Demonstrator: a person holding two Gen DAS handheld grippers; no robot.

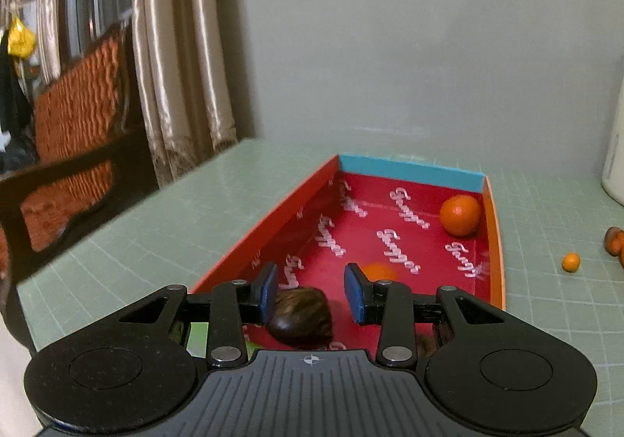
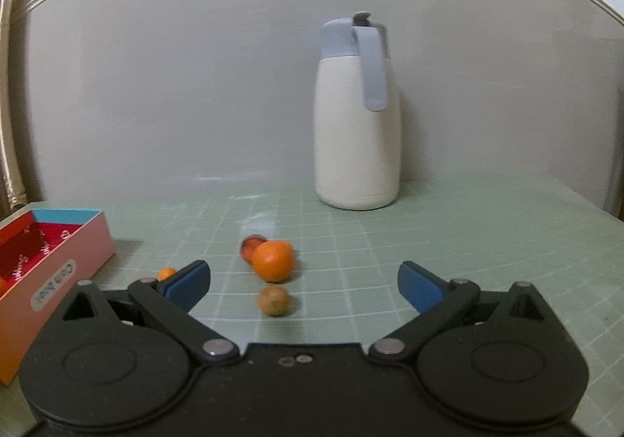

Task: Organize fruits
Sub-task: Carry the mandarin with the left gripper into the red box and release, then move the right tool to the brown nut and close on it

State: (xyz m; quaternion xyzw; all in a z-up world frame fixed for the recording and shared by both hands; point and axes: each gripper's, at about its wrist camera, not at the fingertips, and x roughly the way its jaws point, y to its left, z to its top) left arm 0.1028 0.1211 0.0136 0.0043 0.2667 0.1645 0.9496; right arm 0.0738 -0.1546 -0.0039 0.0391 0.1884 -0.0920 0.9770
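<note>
In the left wrist view my left gripper [image 1: 312, 292] hangs over the near end of a red box [image 1: 284, 203] with a blue far wall. Its jaws stand apart and open. A dark brown fruit [image 1: 300, 316] lies in the box just below them, against the left pad and apart from the right one. An orange [image 1: 460, 214] sits in the box's far right corner, and a smaller, blurred orange fruit [image 1: 378, 271] lies mid-box. My right gripper [image 2: 304, 285] is wide open over the mat. Ahead of it lie an orange [image 2: 273, 259], a reddish fruit [image 2: 249, 244] behind that, and a small brown fruit [image 2: 275, 300].
A tiny orange fruit [image 2: 167, 273] lies near the box's pink outer wall [image 2: 58, 261], partly behind my right gripper's left finger. A white jug [image 2: 358, 125] with a blue lid stands at the back by the wall. A green grid mat [image 2: 429, 242] covers the table. Curtains and a chair stand off the table's left edge.
</note>
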